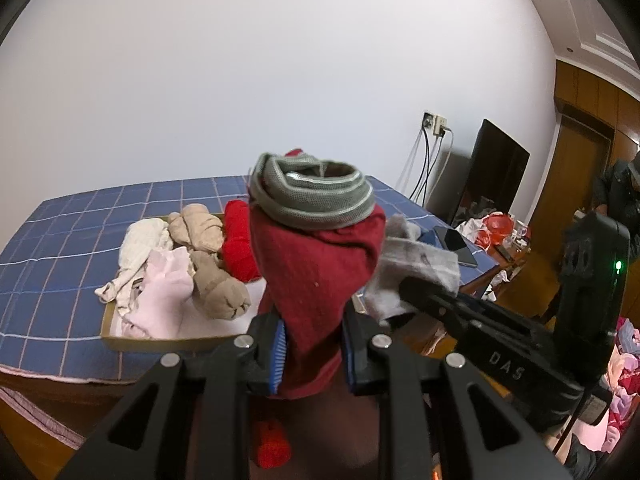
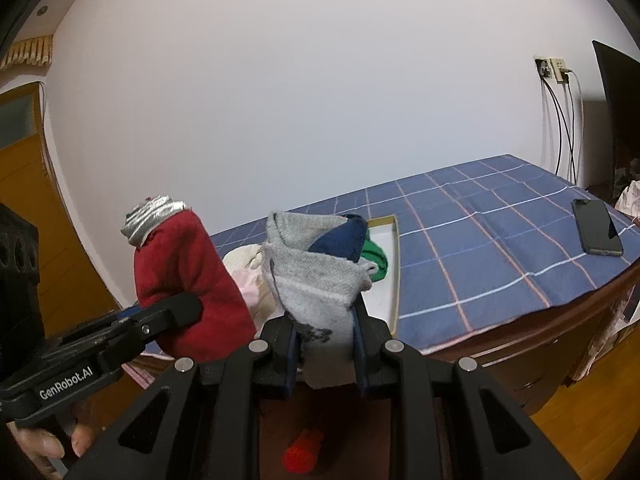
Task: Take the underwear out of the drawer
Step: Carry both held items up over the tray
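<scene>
Standing clamped between left tongs: red underwear

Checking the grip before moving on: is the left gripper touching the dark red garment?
Touching. The left wrist view shows the left gripper shut on the dark red garment, its blue pads pressed against the cloth on both sides.

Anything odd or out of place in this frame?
Yes: a red bundle lies on the floor below the table edge, apart from the clothes in the tray, as if dropped. Also, pale garments spill over the tray's left rim onto the blue cloth.
</scene>
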{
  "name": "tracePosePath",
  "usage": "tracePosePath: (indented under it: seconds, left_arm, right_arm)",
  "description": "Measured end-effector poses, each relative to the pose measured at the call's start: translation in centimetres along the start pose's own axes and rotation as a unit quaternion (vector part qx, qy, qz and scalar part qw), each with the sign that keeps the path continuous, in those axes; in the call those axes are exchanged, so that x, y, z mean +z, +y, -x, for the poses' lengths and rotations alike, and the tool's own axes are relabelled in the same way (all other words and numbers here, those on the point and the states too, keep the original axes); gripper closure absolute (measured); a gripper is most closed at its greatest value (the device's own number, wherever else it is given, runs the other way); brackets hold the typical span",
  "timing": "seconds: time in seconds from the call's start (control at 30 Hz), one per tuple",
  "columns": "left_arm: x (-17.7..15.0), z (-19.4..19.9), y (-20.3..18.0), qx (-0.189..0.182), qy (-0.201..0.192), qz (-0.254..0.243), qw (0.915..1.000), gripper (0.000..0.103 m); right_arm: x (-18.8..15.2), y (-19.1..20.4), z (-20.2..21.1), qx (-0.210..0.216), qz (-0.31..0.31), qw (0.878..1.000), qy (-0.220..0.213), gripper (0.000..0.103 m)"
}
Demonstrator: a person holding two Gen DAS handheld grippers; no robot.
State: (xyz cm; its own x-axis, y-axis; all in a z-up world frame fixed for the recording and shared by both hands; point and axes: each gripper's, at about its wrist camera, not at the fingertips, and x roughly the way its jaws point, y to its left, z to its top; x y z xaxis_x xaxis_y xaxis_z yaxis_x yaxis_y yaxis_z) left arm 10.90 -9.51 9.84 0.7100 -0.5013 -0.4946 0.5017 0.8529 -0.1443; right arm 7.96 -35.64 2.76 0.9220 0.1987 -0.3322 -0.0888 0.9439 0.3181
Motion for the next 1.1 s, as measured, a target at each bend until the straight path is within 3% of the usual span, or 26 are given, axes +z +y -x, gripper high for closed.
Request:
tracePosePath:
  seconds: [0.53, 1.1]
  left_arm:
    - [1.9, -7.9, 0.3, -0.014, 0.049, 0.003, 0.9987, 0.082]
    - [2.7, -12.2, 1.6, 0.002, 0.069, 0.011, 0.9976, 0.083]
  right_arm:
    - [0.8, -2.5, -5.5, -0.028, -0.009, 0.998, 0.054, 0.078]
    - [1.4, -3.1, -9.0, -0.033, -0.009, 0.996, 0.086, 0.078]
